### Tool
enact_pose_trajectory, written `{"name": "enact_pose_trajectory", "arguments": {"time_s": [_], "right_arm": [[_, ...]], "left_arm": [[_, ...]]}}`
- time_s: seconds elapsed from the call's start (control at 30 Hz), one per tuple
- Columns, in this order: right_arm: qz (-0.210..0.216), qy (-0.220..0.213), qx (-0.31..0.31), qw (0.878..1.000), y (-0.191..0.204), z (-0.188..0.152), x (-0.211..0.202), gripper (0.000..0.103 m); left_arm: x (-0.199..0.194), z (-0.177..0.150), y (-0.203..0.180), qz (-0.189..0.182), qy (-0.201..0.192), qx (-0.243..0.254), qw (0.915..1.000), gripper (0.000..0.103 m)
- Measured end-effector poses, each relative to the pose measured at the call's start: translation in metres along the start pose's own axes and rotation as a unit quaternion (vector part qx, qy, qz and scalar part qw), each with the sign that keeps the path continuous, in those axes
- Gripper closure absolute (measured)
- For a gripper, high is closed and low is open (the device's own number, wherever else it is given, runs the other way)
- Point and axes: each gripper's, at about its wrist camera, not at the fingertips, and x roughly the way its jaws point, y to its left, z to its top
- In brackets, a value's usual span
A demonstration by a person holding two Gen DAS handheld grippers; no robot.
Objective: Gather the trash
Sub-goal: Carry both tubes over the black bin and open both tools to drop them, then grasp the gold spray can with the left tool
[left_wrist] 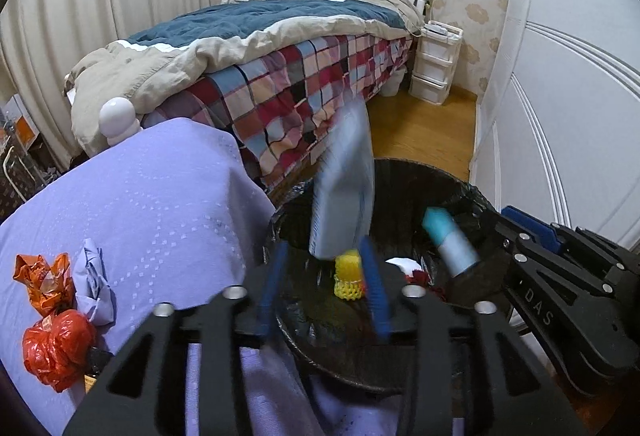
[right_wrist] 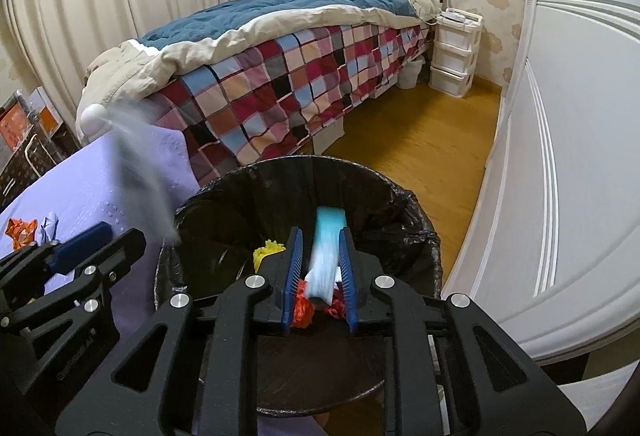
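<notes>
Black plastic lined the trash bin [right_wrist: 404,232] as you held both tools over its mouth. Your left hand-held gripper [left_wrist: 326,276] stood spread, a blurred pale-blue packet [left_wrist: 344,188] between its blue pads; whether they touched it, the blur hid. Your right hand-held gripper [right_wrist: 318,264] was parted a little around a blurred turquoise-and-white tube [right_wrist: 326,252], contact likewise unclear. Yellow netting [left_wrist: 350,276] and red scraps [right_wrist: 302,312] lay inside the bin. Orange wrappers [left_wrist: 48,304] and a crumpled lilac tissue [left_wrist: 94,284] remained on the lilac-covered desk [left_wrist: 152,196], left of the bin. Beyond stood a bed [right_wrist: 288,84] with a checked cover. Open wooden floor [right_wrist: 420,140] ran between the bed and white wardrobe doors [right_wrist: 580,156] at right.
</notes>
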Motion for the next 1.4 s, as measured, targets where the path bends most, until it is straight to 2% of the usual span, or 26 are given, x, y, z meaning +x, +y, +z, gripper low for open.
{"name": "enact_pose_trajectory", "arguments": {"time_s": [0.1, 0.23, 0.3, 0.33, 0.4, 0.47, 0.7, 0.93, 1.07, 1.4], "right_arm": [[-0.004, -0.001, 0.002, 1.000, -0.001, -0.001, -0.001, 0.077], [-0.009, -0.004, 0.001, 1.000, 0.000, -0.003, -0.006, 0.076], [-0.010, -0.006, 0.001, 1.000, 0.000, -0.003, -0.009, 0.074], [-0.010, -0.007, 0.002, 1.000, 0.001, -0.004, -0.011, 0.073], [-0.009, -0.009, 0.003, 1.000, 0.003, -0.004, -0.015, 0.064], [-0.005, -0.012, 0.003, 1.000, 0.007, -0.005, -0.021, 0.064], [0.022, -0.013, -0.008, 1.000, 0.033, -0.016, -0.041, 0.061], [0.055, -0.007, -0.041, 0.998, 0.076, -0.035, -0.057, 0.058], [0.070, 0.000, -0.054, 0.996, 0.095, -0.043, -0.060, 0.057], [0.100, 0.015, -0.111, 0.989, 0.150, -0.065, -0.069, 0.057]], "left_arm": [[-0.003, 0.001, 0.003, 0.003, -0.003, -0.006, 1.0000, 0.047], [-0.008, 0.001, 0.007, 0.006, -0.005, -0.012, 0.9999, 0.043], [-0.014, 0.001, 0.007, 0.018, -0.009, -0.012, 0.9997, 0.036], [-0.018, 0.000, 0.009, 0.023, -0.014, -0.011, 0.9996, 0.035], [-0.025, -0.001, 0.012, 0.025, -0.020, -0.011, 0.9994, 0.035], [-0.033, -0.004, 0.016, 0.030, -0.022, -0.014, 0.9992, 0.032], [-0.061, -0.024, 0.051, 0.059, -0.017, -0.042, 0.9972, 0.032], [-0.090, -0.053, 0.097, 0.087, -0.015, -0.082, 0.9927, 0.032], [-0.094, -0.067, 0.119, 0.106, -0.008, -0.098, 0.9895, 0.032], [-0.101, -0.099, 0.159, 0.117, 0.008, -0.143, 0.9827, 0.032]]}}
